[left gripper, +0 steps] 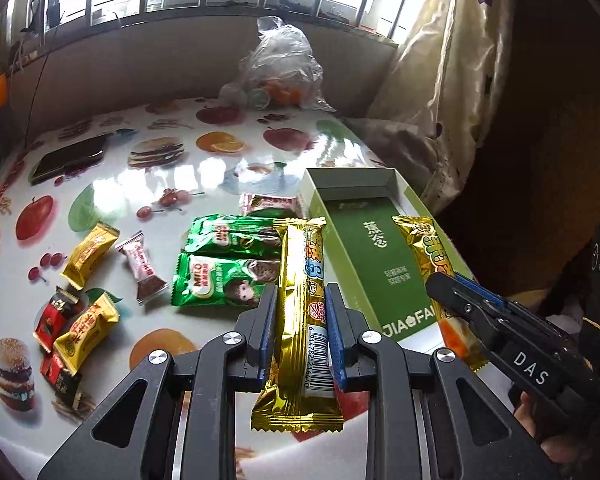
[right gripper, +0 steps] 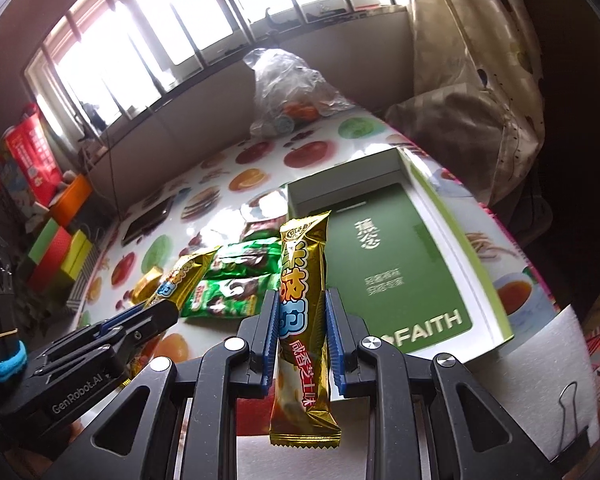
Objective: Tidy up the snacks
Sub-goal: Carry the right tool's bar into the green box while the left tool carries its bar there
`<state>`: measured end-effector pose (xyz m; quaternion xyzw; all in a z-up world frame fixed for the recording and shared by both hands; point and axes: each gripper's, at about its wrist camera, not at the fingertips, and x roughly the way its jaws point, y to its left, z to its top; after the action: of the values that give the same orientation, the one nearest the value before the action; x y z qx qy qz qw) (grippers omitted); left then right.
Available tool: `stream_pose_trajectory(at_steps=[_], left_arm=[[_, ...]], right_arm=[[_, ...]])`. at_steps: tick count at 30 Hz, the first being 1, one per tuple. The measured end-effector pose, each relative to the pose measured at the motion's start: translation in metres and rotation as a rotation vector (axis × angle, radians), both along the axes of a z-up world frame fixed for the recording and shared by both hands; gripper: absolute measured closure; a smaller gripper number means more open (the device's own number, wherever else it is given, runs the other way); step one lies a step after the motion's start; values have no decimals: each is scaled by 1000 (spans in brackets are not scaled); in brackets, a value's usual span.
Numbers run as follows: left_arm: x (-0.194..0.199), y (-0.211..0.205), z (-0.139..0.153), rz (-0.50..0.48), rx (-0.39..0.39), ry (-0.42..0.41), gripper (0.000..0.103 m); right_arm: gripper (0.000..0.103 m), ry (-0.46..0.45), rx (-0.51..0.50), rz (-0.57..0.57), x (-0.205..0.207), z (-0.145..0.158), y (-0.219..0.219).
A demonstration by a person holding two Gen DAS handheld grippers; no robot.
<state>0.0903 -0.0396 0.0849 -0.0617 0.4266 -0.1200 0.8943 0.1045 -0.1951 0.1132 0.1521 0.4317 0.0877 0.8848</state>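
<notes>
Both grippers, left (left gripper: 302, 320) and right (right gripper: 302, 328), are each clamped on a gold snack bar (left gripper: 300, 320), held up beside the open green box (left gripper: 364, 248); other snacks (left gripper: 224, 272) sit on the table (left gripper: 148, 184).

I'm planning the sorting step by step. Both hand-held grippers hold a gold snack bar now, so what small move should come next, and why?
Probably carry the right hand-held gripper forward over the open green box and lower its gold snack bar inside. The box is empty and lies just ahead of that bar, while the left hand-held gripper with the other gold bar is beside the box.
</notes>
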Motion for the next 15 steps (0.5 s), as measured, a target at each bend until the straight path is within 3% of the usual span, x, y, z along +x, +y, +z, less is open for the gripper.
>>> stream_pose_trajectory(at_steps=[11,15], left_arm=[[36,-45,-9,-58,-79,48,79],[46,-59,-17,-65,-71,68,79]], right_arm=[[82,37,-50,-47,27,-15,-39],[82,59,-70,-53,37,-24,-50]])
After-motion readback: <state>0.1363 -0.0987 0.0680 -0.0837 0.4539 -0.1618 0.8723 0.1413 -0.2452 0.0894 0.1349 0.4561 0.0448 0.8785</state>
